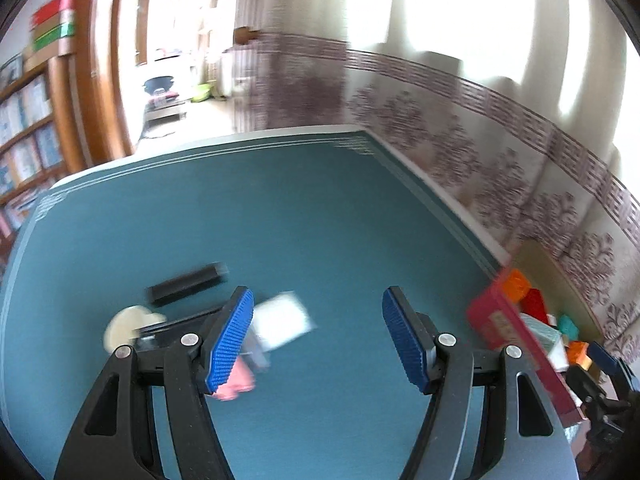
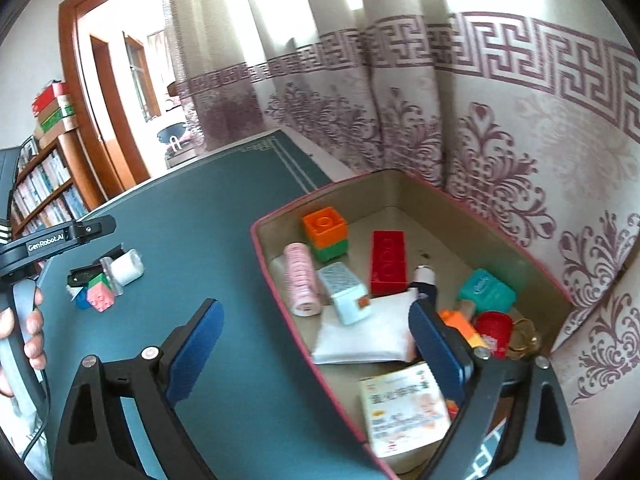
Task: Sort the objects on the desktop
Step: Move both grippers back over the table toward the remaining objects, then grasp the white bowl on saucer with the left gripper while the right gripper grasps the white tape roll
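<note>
The left wrist view is blurred. My left gripper (image 1: 318,338) hangs open above the teal mat (image 1: 320,220), with nothing between its blue pads. Just beyond its left finger lie a white box (image 1: 282,320), a pink block (image 1: 236,380), a black bar (image 1: 186,284) and a cream round thing (image 1: 128,324). My right gripper (image 2: 316,348) is open and straddles the near wall of the pink-rimmed box (image 2: 276,272), empty. The same small pile shows at the left: pink block (image 2: 102,298), white box (image 2: 128,268).
The box holds an orange block (image 2: 326,224), red brick (image 2: 387,260), pink roll (image 2: 302,280), pale blue carton (image 2: 348,296), white packet (image 2: 364,332), teal box (image 2: 486,290) and booklet (image 2: 404,408). A curtain (image 2: 520,140) hangs behind; a hand (image 2: 32,332) holds the left gripper's handle.
</note>
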Action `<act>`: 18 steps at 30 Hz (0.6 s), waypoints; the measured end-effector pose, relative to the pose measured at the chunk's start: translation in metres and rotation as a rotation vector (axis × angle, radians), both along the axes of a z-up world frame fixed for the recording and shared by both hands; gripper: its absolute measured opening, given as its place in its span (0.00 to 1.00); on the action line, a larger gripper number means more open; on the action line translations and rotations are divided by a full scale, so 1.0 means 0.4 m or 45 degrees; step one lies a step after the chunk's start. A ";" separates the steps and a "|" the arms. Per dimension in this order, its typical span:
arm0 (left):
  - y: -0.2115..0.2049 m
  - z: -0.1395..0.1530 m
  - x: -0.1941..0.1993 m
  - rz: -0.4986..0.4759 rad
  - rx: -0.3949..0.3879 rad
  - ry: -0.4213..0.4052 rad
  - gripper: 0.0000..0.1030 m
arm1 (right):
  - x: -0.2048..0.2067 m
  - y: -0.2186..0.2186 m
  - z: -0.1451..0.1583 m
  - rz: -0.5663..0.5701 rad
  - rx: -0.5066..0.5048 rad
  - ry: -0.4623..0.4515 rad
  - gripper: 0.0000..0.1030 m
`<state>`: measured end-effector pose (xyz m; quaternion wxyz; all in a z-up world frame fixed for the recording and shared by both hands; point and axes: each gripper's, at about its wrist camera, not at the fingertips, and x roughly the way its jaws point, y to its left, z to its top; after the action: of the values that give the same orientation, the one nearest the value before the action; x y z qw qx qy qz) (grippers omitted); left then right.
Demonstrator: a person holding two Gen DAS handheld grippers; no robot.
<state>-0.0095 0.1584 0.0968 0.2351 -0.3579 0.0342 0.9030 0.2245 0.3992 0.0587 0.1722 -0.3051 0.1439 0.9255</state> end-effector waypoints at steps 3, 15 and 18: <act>-0.070 -0.005 -0.028 0.089 0.006 -0.010 0.68 | -0.018 -0.021 -0.002 0.031 -0.001 -0.003 0.96; -0.247 -0.074 -0.156 0.357 -0.001 -0.100 0.68 | -0.059 -0.095 -0.022 0.139 0.006 -0.042 0.97; -0.258 -0.099 -0.177 0.375 0.004 -0.136 0.68 | -0.065 -0.105 -0.026 0.150 0.009 -0.051 0.97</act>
<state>-0.0803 0.0552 0.0571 0.1021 -0.4061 -0.0327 0.9075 0.1986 0.3573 0.0484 0.1215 -0.3309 0.1191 0.9282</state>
